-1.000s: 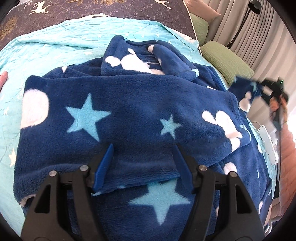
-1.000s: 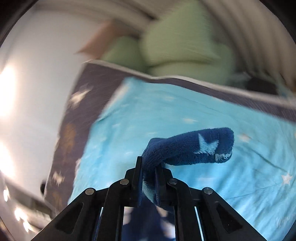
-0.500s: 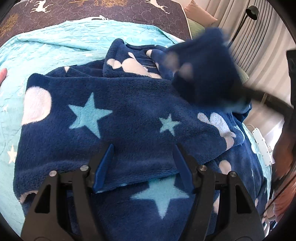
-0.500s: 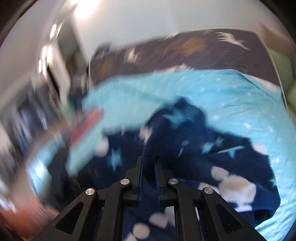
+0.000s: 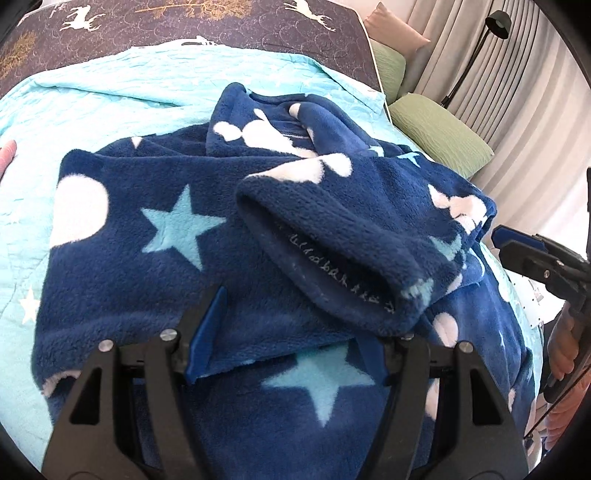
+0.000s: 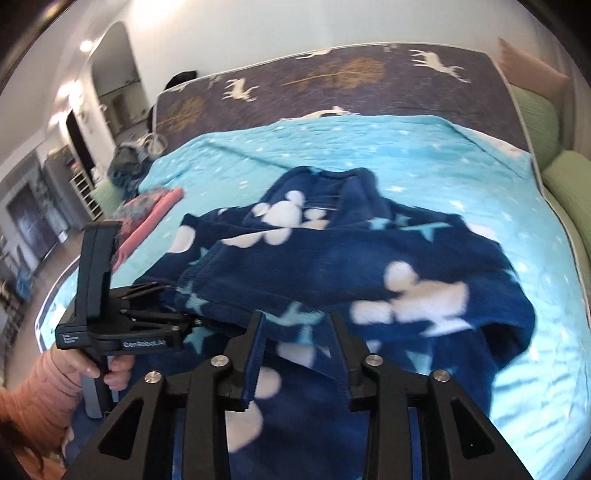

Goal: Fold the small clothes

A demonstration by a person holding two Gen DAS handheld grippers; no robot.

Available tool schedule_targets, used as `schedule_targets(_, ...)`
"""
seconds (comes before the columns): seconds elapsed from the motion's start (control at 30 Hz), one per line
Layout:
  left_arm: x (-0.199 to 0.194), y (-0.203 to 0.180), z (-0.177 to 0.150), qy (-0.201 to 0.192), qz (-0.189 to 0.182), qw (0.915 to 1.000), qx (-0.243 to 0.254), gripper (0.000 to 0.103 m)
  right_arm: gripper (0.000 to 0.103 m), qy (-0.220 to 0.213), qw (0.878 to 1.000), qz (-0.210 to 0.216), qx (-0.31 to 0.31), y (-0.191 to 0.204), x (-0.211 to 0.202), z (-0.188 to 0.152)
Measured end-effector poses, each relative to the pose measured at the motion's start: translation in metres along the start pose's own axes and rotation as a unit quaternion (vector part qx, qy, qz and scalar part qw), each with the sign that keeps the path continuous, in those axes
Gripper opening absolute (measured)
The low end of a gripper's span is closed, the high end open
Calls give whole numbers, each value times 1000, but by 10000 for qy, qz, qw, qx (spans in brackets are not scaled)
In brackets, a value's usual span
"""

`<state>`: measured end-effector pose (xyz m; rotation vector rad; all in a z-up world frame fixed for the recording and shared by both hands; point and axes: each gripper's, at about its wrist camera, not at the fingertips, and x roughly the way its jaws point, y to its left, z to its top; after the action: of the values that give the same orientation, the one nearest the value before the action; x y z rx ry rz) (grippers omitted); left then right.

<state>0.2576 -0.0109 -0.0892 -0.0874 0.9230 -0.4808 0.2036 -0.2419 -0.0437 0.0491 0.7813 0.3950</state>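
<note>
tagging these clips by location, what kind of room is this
Most likely a bedroom: the fleece garment lies on a bed with a turquoise quilt, green pillows at its side, and curtains behind a floor lamp.

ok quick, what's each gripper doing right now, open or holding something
Left gripper: open, holding nothing, over the blue fleece garment.
Right gripper: open, holding nothing; the sleeve lies on the garment.

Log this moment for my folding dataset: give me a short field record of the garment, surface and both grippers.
garment: navy fleece top with stars and white shapes, lying on the bed
sleeve: right sleeve folded across the body, cuff opening facing the left wrist camera
surface: turquoise quilt
left gripper: open, low over the hem
right gripper: open, holding nothing, at the garment's right edge
background: green cushions, floor lamp
</note>
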Motion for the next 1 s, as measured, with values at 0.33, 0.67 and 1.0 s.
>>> schedule_targets(0.33, -33, 18, 15, -195, -1159, 9904, -727, 84, 42, -146, 9958, -213, 880, -42, -21, -25)
schedule_targets(0.67, 6, -7, 40, 290, -1302, 9878, -797, 6, 51, -343, 9905, -782, 1076, -64, -45, -34)
schedule_targets(1.0, -117, 1, 82, -1344, 143, 9892, 569, 7, 54, 186, 9758, -1594, 1487, -96, -24, -43)
